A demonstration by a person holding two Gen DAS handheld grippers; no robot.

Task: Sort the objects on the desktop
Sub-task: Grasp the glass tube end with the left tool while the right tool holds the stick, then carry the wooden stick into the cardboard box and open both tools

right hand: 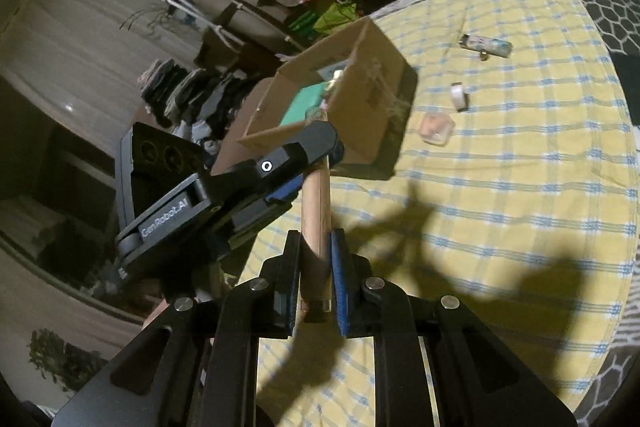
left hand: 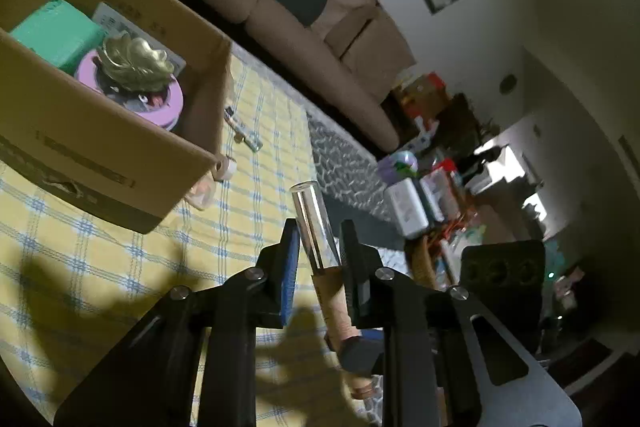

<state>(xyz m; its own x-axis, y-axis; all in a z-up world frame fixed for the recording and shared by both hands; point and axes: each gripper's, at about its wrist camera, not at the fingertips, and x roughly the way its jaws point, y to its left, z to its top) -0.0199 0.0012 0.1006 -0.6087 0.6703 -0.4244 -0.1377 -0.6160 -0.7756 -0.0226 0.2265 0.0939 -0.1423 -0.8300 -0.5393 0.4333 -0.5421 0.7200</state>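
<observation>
Both tools — left tool (left hand: 319,247), right tool (right hand: 316,253) — clamp one tube (right hand: 316,211), tilted down.

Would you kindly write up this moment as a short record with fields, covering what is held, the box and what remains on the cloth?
held item: slim tube, tan body with a shiny metal end, lifted above the cloth
right gripper: shut on the tan end
left gripper: shut on the tube near the metal end
box: open, holds a green packet, pink round tin, gold leaf dish
left on checked cloth: tape roll, small clear case, small bottle
</observation>
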